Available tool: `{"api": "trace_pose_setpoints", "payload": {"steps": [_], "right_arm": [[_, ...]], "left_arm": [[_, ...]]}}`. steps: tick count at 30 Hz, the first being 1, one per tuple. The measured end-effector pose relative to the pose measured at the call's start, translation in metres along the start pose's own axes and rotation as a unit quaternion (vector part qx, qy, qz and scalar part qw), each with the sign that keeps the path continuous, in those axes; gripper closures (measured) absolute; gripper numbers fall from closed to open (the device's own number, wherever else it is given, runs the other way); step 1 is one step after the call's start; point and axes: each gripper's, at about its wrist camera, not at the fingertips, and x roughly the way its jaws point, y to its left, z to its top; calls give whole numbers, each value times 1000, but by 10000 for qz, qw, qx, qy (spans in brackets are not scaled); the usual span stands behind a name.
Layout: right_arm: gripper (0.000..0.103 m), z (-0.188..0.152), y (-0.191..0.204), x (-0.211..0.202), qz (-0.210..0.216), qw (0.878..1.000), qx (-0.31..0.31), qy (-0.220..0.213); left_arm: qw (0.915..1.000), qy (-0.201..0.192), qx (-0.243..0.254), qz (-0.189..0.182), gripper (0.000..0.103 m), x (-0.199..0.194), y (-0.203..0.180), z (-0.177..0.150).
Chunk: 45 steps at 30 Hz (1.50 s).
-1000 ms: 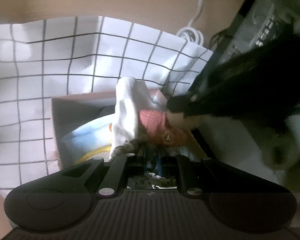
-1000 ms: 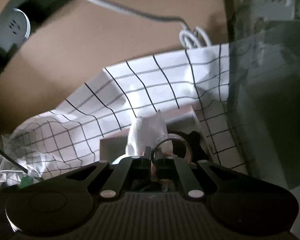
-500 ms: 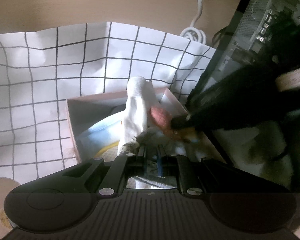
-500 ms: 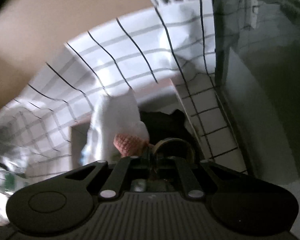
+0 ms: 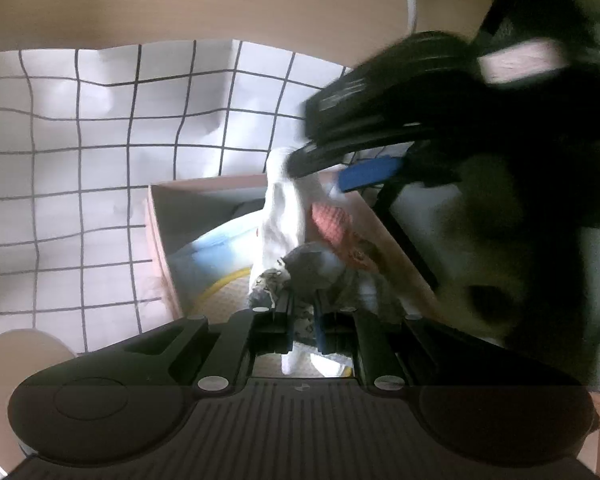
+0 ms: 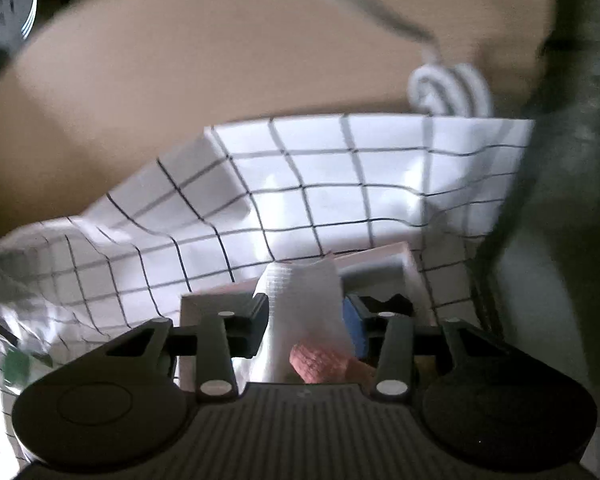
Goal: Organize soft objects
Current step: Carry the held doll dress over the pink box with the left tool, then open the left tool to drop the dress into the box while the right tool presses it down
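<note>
A white sock with a pink knitted toe stands up out of a pink box on the checked cloth. My left gripper is shut on the sock's patterned lower end. My right gripper is open, its jaws on either side of the sock's white upper part; the pink toe lies between them near the camera. In the left wrist view the right gripper reaches in from the right over the top of the sock.
A white cloth with a black grid covers the wooden table. A coiled white cable lies at the cloth's far edge. The box holds a blue and yellow item. A dark metal-framed case stands right of the box.
My right gripper has opened and moved up around the sock's white upper part. My left gripper stays shut on the sock's lower end. The view has shifted slightly.
</note>
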Motion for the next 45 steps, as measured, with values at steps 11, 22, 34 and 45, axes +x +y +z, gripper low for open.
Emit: {"api": "trace_pose_setpoints", "payload": {"steps": [11,22,34,45], "right_arm": [[67,0,-32,32,-60,9922,898,866],[65,-51,17,-68,-634,9920,-928,-572],[65,-97,-5,-28,-93,9992,-392,42],[58,-115,0,-14,-237,9987,-315,-331]], "left_arm": [[9992,42,339,226,90,8,-5,-3],[9992,-28,155,374,90,-11,5,4],[9974,-606,-289,265,89,-57,20,8],[9951,-981,-40,-113,89,-95,25,-4]]}}
